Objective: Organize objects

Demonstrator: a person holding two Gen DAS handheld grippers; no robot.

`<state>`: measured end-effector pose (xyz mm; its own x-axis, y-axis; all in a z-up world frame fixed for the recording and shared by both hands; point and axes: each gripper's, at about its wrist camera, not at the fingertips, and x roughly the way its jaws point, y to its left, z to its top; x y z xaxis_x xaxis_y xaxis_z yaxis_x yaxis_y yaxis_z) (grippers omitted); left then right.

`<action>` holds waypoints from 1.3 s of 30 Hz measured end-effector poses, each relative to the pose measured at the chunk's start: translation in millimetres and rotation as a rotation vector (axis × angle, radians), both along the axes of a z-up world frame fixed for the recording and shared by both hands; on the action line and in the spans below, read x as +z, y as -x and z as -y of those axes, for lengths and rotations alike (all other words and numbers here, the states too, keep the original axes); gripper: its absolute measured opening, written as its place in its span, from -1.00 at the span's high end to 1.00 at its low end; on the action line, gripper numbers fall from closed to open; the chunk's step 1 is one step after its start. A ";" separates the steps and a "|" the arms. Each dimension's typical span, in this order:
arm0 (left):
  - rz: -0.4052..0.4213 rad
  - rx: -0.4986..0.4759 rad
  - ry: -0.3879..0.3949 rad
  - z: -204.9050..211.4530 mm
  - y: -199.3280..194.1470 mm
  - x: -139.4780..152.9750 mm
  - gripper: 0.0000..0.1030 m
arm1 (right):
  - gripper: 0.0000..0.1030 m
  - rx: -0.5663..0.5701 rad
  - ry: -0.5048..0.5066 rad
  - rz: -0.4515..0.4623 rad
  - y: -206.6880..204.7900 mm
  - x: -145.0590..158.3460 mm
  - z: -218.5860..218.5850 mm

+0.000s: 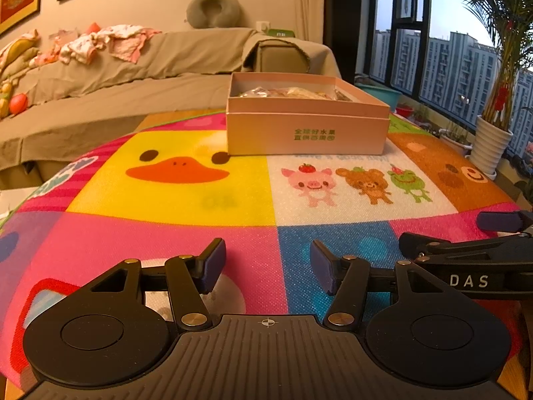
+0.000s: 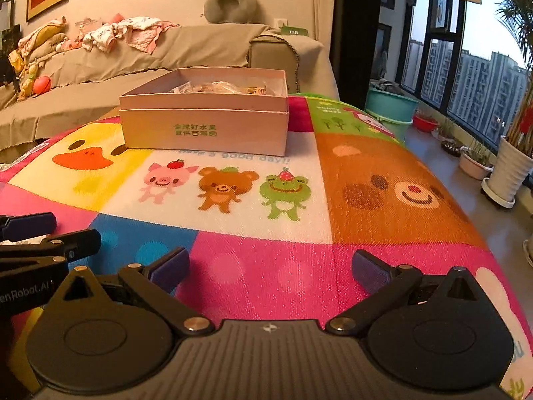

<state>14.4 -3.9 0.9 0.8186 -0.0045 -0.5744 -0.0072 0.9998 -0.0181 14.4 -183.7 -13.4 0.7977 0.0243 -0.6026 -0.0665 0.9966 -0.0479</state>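
Observation:
A pink cardboard box (image 1: 306, 126) with green lettering stands open on a colourful cartoon mat (image 1: 173, 200); it also shows in the right wrist view (image 2: 205, 126). Wrapped packets (image 1: 293, 92) lie inside it, seen too in the right wrist view (image 2: 220, 88). My left gripper (image 1: 268, 266) is open and empty, low over the mat well in front of the box. My right gripper (image 2: 269, 268) is open and empty, beside the left one; part of it shows at the right of the left wrist view (image 1: 466, 260).
A covered sofa (image 1: 133, 66) with clothes (image 1: 100, 41) and a grey pillow (image 1: 213, 10) stands behind the mat. Teal tubs (image 2: 391, 106), potted plants (image 2: 513, 163) and a window line the right side. The mat's right edge drops to bare floor (image 2: 449, 180).

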 end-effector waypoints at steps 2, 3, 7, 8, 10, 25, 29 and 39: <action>0.000 0.000 0.000 -0.2 0.1 0.0 -0.18 | -1.00 0.001 -0.029 -0.011 -1.7 -0.1 4.8; 0.000 0.000 0.000 0.0 0.0 0.1 -0.18 | -1.00 0.001 -0.042 -0.014 -2.5 0.0 6.7; 0.000 0.000 -0.008 0.2 0.3 -0.1 -0.18 | -1.00 0.000 -0.038 -0.014 -2.4 0.0 5.0; -0.001 0.000 -0.011 0.9 0.5 0.0 -0.18 | -1.00 0.001 -0.038 -0.014 -2.2 0.0 4.8; -0.001 -0.001 -0.011 0.8 0.9 0.3 -0.18 | -1.00 0.000 -0.037 -0.014 -2.5 -0.2 4.2; -0.001 -0.001 -0.009 0.9 0.7 0.8 -0.18 | -1.00 0.000 -0.040 -0.014 -2.3 -0.4 3.6; -0.001 -0.001 -0.011 1.2 0.5 0.7 -0.18 | -1.00 0.001 -0.042 -0.014 -2.6 -0.5 4.2; -0.001 0.000 -0.020 1.2 1.1 0.5 -0.18 | -1.00 -0.002 -0.045 -0.015 -2.1 1.0 6.7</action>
<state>13.3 -5.1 1.4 0.8178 0.0065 -0.5755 -0.0067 1.0000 0.0017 16.4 -190.4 -12.4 0.7885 0.0500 -0.6129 -0.0651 0.9979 -0.0024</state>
